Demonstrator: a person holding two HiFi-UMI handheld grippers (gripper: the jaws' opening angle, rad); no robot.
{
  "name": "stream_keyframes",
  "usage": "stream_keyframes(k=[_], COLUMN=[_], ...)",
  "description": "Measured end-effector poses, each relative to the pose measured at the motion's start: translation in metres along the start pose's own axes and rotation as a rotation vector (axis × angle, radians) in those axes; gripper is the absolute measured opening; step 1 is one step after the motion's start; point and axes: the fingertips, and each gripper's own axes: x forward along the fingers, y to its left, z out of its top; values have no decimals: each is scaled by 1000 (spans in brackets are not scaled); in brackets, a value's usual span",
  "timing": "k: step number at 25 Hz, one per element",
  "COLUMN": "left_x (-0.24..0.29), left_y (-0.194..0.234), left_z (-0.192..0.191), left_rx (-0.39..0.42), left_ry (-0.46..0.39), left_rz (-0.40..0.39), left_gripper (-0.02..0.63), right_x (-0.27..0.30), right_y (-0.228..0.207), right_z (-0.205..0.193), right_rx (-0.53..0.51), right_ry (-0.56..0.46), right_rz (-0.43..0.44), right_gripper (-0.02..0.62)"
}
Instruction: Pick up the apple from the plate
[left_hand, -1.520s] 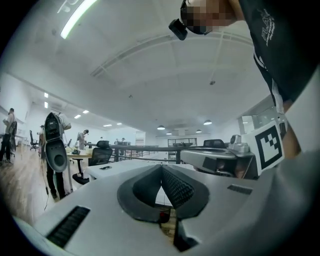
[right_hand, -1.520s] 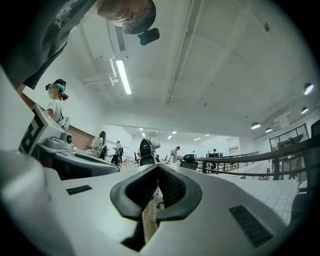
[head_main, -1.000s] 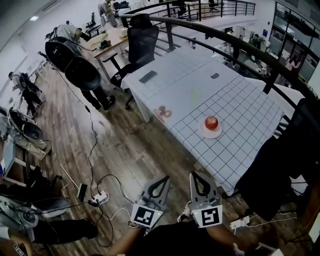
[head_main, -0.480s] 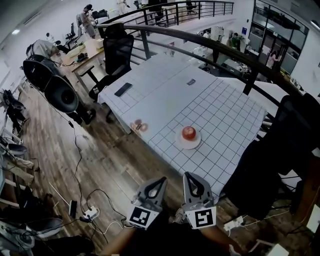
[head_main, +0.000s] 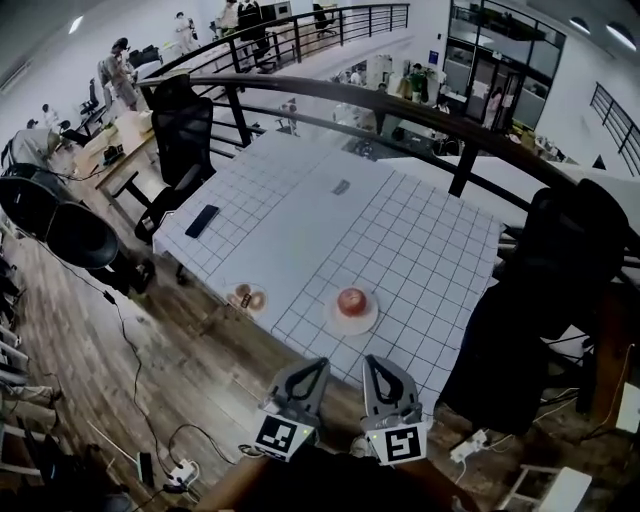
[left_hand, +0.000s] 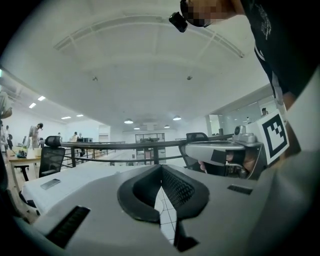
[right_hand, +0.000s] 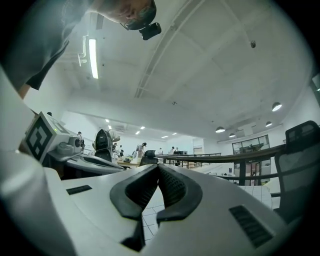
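A red apple sits on a small white plate near the front edge of a white gridded table in the head view. My left gripper and right gripper are held side by side just short of that table edge, below the plate. Both have their jaws shut with nothing between them. In the left gripper view the left gripper meets at its tips over the gridded top, and the right gripper does the same in its own view. Neither gripper view shows the apple.
A black phone lies at the table's left side and a small dark item lies farther back. A pair of brown rings sits at the front left edge. A dark chair stands at the right, cables cross the wooden floor, and a railing runs behind.
The table, plate and apple have come closer and now lie straight ahead of both grippers. Both grippers stay shut and side by side.
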Motion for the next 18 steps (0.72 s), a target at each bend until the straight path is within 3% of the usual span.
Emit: stream_keyframes(k=[8,18], left_x=[43,78], left_y=[53,75], left_z=[-4,-16], left_rx=[-10,-3], left_ry=[-15,-19], left_rz=[-99,-302], left_gripper=[21,22], right_x=[51,79], right_y=[-16,-33], right_z=[-16,-33], right_rx=[-34,-83], right_ry=[24,73], right_rz=[-110,-288], right_gripper=[23,23])
